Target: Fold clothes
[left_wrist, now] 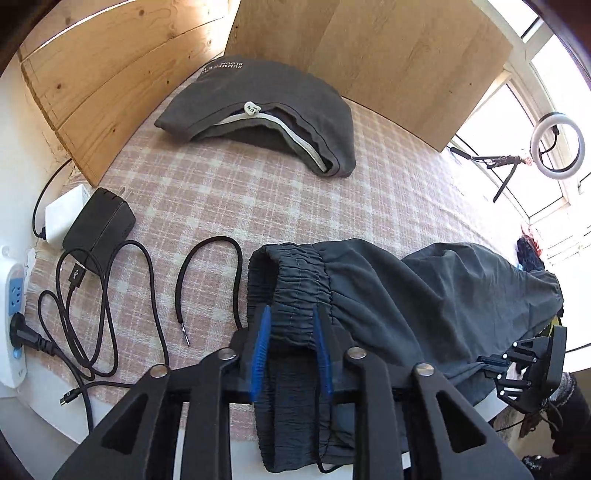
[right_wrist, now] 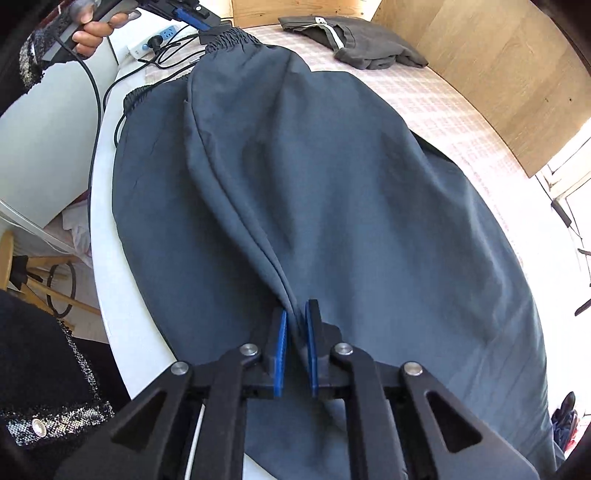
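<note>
Dark grey trousers [right_wrist: 332, 184] lie stretched along the near side of a table covered with a pink checked cloth [left_wrist: 221, 192]. My left gripper [left_wrist: 291, 325] is shut on their gathered elastic waistband [left_wrist: 299, 273], which bunches between the blue pads. My right gripper [right_wrist: 295, 321] is shut on a pinched fold of the trouser fabric at the other end. In the right wrist view the left gripper [right_wrist: 207, 27] shows at the top, held by a hand [right_wrist: 92, 35]. In the left wrist view the right gripper [left_wrist: 532, 362] shows at the right edge. A black drawstring [left_wrist: 207, 273] loops out from the waistband.
A folded dark grey garment [left_wrist: 266, 114] with a white zip lies at the back of the table by wooden panels [left_wrist: 388, 55]. Chargers [left_wrist: 99, 221], black cables [left_wrist: 92, 314] and a white power strip [left_wrist: 13, 314] sit at the left. A ring light [left_wrist: 557, 146] stands by the window.
</note>
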`<state>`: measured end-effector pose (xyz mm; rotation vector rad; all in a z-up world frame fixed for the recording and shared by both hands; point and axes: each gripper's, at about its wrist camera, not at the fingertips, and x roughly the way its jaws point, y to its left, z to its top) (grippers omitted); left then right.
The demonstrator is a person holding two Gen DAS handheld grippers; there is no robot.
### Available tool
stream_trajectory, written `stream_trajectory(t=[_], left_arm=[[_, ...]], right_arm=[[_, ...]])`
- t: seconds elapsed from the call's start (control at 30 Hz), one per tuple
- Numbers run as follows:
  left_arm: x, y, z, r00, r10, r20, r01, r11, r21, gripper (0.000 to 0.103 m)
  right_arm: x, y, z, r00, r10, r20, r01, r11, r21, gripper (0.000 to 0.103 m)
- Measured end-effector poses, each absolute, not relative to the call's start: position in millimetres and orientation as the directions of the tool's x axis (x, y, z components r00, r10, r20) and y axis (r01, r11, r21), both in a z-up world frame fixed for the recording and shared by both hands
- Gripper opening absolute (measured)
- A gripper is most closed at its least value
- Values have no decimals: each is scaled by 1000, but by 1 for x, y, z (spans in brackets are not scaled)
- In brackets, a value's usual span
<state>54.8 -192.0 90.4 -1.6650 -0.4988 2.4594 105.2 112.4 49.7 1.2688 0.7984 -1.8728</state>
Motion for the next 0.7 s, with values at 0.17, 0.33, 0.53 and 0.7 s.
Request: stream_trajectory(t=[0.17,0.33,0.53,0.7], left_arm=[[42,-171,79,-345,212,-914,9,-973,-229,48],[31,-147,60,-272,149,-951,-61,-989,-138,29],[39,-148,98,-327,115,-938,-80,-992,-94,12],[40,-165,147,-411,108,-905,-11,-994,-113,11]], right_arm=[[96,120,45,-241,-207,-948,820,-567,-85,11],[87,128,43,-254,-212,-944,812,-576,-89,6],[70,144,74,-327,-268,-906,794,-597,-110,2],[50,155,123,-414,-323,-851,733,-673,-101,2]])
